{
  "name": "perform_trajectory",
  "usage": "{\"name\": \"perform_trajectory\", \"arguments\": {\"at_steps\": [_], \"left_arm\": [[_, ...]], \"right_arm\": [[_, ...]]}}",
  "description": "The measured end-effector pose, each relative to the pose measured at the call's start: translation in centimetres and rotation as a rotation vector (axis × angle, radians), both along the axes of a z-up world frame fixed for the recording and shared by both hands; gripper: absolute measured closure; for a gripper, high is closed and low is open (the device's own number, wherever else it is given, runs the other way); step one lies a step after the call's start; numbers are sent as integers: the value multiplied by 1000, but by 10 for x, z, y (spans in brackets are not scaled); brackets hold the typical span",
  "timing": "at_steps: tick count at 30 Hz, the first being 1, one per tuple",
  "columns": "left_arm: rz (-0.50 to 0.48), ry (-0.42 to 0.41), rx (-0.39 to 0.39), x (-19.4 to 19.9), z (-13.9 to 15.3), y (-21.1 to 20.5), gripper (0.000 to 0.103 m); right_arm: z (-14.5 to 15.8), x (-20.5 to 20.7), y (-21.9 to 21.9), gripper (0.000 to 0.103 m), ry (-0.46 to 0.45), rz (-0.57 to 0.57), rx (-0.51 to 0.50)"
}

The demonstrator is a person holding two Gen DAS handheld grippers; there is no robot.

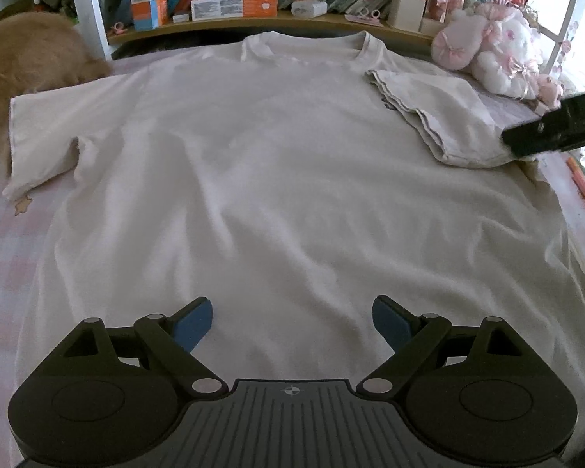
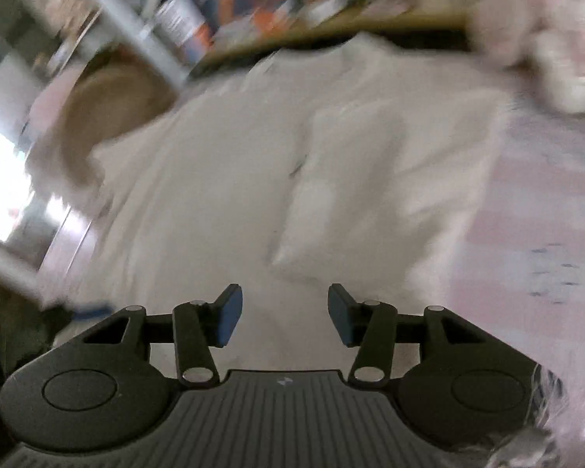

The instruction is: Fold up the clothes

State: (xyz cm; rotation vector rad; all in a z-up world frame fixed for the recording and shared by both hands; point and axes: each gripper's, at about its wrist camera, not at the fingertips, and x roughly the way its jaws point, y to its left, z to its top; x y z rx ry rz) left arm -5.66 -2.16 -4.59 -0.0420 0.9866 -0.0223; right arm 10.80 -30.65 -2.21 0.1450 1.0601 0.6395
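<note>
- Two tools stand over one white T-shirt on the bed: the left tool gapes wide and empty above the hem; the right tool is half open, nothing between its pads.
- The shirt's long axis runs straight away from the left tool, collar farthest.
- Its right sleeve lies folded inward beside the right tool; the left sleeve lies unfolded, nearer the left tool.

A cream-white T-shirt covers a bedsheet checked in pale pink and white and dotted with small tan stars. On the far right sits a plush toy in white and pink with pink bows, and on the far left a golden-brown plush. Both black grippers, left and right, carry blue pads.
</note>
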Motion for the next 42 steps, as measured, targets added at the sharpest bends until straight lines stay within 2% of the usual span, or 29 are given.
{"name": "perform_trajectory", "arguments": {"at_steps": [2, 3, 5, 8, 9, 10, 12, 15, 17, 19, 21, 22, 28, 31, 35, 36, 37, 42], "left_arm": [[8, 1, -4, 2, 0, 1, 11], [9, 1, -6, 2, -1, 1, 10], [4, 1, -7, 4, -1, -1, 9], [-8, 2, -7, 5, -1, -3, 9], [-17, 1, -5, 5, -2, -4, 9], [-25, 2, -3, 5, -2, -5, 9], [-40, 3, 1, 4, -2, -6, 9], [-49, 3, 2, 2, -2, -6, 9], [-53, 2, 1, 1, -2, -3, 9], [-51, 2, -1, 1, -2, 0, 9], [-50, 1, -2, 0, -2, 2, 9], [-51, 1, -1, -1, -2, 2, 8], [-83, 6, 22, -1, -2, -4, 7], [-93, 7, 28, -3, -2, -6, 7], [-92, 5, 34, -4, -1, -5, 7], [-87, 4, 32, -4, -1, -4, 7], [-80, 5, 29, -5, -1, -4, 7], [-45, 16, 14, -4, -3, 2, 7]], "right_arm": [[0, 2, -13, 59, -38, -108, -66], [-4, 6, -18, 63, -33, -148, -103], [-14, 12, -24, 66, 7, -201, -101], [-27, 15, -22, 82, 59, -222, -83], [-28, 13, -21, 94, 49, -212, -91], [-27, 11, -20, 96, 38, -205, -99], [-24, 8, -20, 97, 9, -210, -121], [-25, 15, -31, 98, -8, -280, -146], [-26, 16, -33, 98, 11, -245, -136], [-23, 21, -30, 92, 48, -161, -110], [-15, 30, -33, 68, 29, -151, -86], [-10, 39, -35, 66, 7, -171, -85], [-11, 126, -34, 73, -29, -322, -138], [-17, 154, -23, 73, -45, -354, -180], [-27, 164, -9, 79, -80, -306, -268], [-27, 162, -8, 94, -90, -284, -273], [-28, 160, -7, 97, -97, -263, -270], [-29, 169, -1, 100, -182, -289, -373]]}}
